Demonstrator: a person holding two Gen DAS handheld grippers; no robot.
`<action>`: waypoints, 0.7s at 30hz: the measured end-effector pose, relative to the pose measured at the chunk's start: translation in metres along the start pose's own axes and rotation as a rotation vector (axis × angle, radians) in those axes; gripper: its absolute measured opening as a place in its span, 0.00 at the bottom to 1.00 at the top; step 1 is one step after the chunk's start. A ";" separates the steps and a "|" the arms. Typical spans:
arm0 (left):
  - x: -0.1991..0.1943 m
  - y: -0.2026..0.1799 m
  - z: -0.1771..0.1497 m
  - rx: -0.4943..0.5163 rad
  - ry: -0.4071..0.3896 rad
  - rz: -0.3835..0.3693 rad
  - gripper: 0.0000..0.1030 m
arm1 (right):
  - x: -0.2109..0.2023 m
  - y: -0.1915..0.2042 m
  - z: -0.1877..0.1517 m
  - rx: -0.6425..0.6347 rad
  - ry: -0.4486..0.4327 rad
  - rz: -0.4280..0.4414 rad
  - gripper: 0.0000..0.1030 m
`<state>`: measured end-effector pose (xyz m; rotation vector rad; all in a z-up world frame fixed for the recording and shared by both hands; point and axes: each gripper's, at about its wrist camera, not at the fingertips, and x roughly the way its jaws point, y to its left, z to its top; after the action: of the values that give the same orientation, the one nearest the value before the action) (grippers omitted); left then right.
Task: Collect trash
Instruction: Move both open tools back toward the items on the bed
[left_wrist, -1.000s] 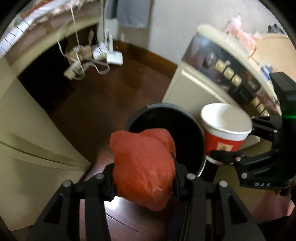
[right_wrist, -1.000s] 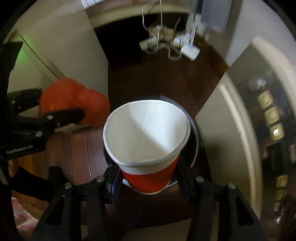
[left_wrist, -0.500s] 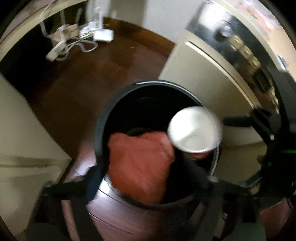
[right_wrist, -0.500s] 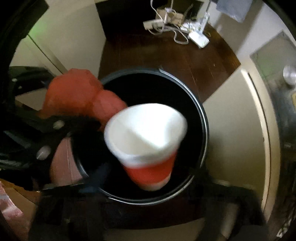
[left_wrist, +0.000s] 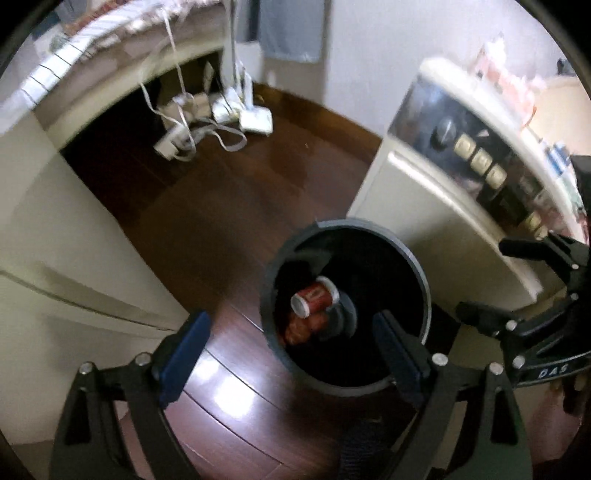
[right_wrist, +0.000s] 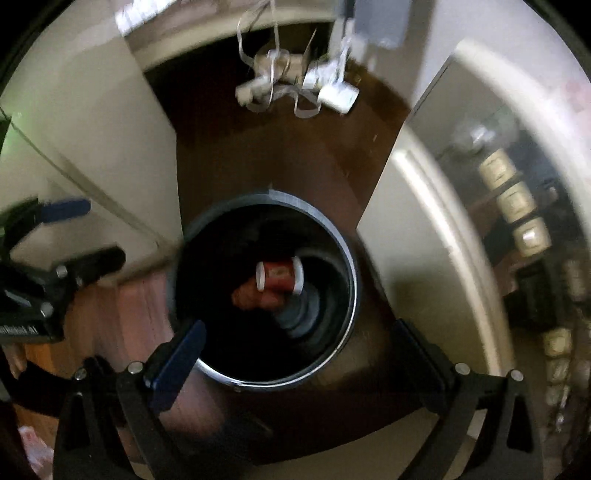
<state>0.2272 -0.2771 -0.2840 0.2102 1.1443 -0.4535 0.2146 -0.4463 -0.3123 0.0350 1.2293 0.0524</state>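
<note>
A round black trash bin (left_wrist: 421, 273) (right_wrist: 347, 258) stands on the dark wood floor. Inside it a red and white paper cup (left_wrist: 314, 296) (right_wrist: 279, 277) lies on its side on top of a crumpled red plastic bag (left_wrist: 301, 329) (right_wrist: 248, 297). My left gripper (left_wrist: 291, 350) is open and empty above the bin's near rim; it also shows at the left of the right wrist view (right_wrist: 88, 229). My right gripper (right_wrist: 295, 354) is open and empty above the bin; it also shows at the right of the left wrist view (left_wrist: 484, 280).
A cream cabinet (left_wrist: 66, 236) stands left of the bin. A cream appliance with a dial and buttons (left_wrist: 458, 173) (right_wrist: 509, 206) stands right of it. White power strips and cables (left_wrist: 207, 125) (right_wrist: 295, 85) lie on the floor at the back.
Both grippers opened and let go. The red bag and the paper cup dropped into the bin and lie at its bottom. Both grippers rose away from the bin.
</note>
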 end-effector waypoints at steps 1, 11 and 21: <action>-0.014 0.000 0.001 -0.001 -0.024 0.014 0.89 | -0.024 0.004 0.004 0.011 -0.040 0.001 0.99; -0.185 0.047 -0.016 -0.089 -0.292 0.132 0.89 | -0.195 0.095 0.010 -0.013 -0.308 -0.018 0.99; -0.304 0.114 -0.067 -0.201 -0.466 0.268 0.94 | -0.291 0.233 0.013 -0.172 -0.455 0.043 0.99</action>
<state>0.1213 -0.0772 -0.0423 0.0739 0.6850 -0.1343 0.1251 -0.2308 -0.0213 -0.0734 0.7664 0.1784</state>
